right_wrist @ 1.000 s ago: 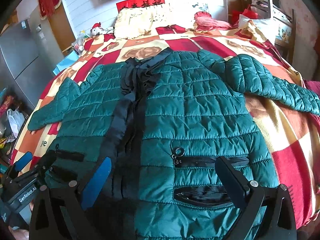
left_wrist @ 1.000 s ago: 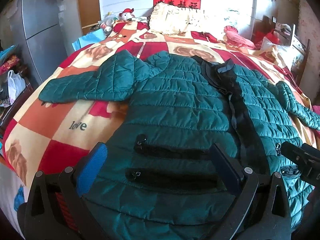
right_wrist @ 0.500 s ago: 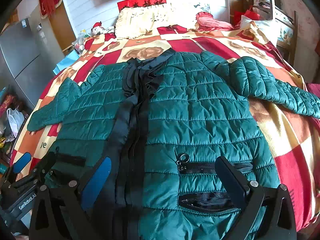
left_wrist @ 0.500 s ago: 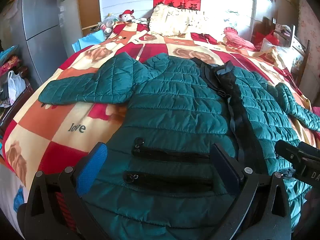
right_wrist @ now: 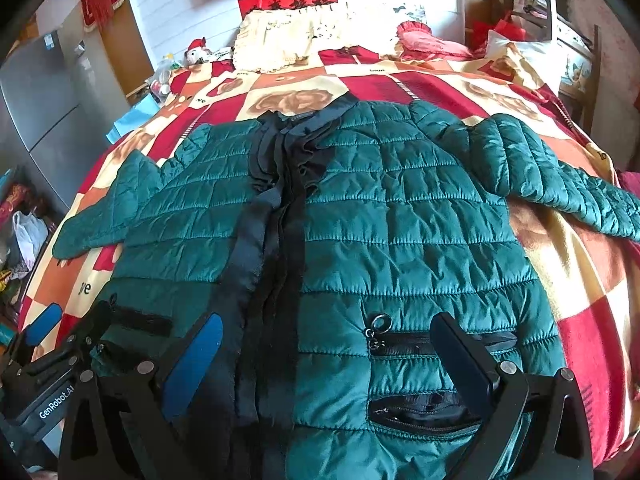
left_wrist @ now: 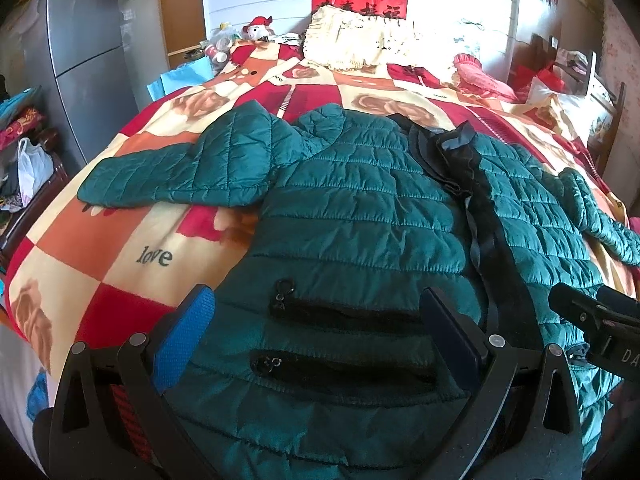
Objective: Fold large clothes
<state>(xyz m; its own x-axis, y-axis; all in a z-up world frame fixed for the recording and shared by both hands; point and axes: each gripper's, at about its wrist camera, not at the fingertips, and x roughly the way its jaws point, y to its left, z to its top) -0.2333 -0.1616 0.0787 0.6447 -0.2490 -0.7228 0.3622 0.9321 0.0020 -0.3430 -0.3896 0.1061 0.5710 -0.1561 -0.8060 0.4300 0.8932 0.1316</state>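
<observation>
On the bed, a checked red, orange and cream blanket point(left_wrist: 120, 240) printed with roses is spread, and on it a quilted green jacket point(right_wrist: 400, 232) is laid flat, front up, with its hem toward the cameras and its collar toward the pillow point(right_wrist: 288, 40) at the head of the bed. The jacket's left sleeve point(left_wrist: 180, 172) is stretched out sideways over the blanket, and its right sleeve point(right_wrist: 560, 176) is stretched out the other way, so no fold is seen to have been made. A black placket point(right_wrist: 272, 248) runs down the middle of the front, and zipped pockets point(right_wrist: 424, 412) lie near the hem on either side. The left gripper point(left_wrist: 316, 332) is held low over the hem on the left half, its jaws spread wide with nothing held between them; the right gripper point(right_wrist: 328, 360) is held likewise over the right half, its jaws also wide apart and empty. The step in hand is judged to be the approach before a first grasp. The next move is thought to call for the padded fabric to be pinched, at the hem or at a sleeve, and carried across toward the placket; enough cloth must be taken, since the slick quilting could slip from a shallow pinch.
</observation>
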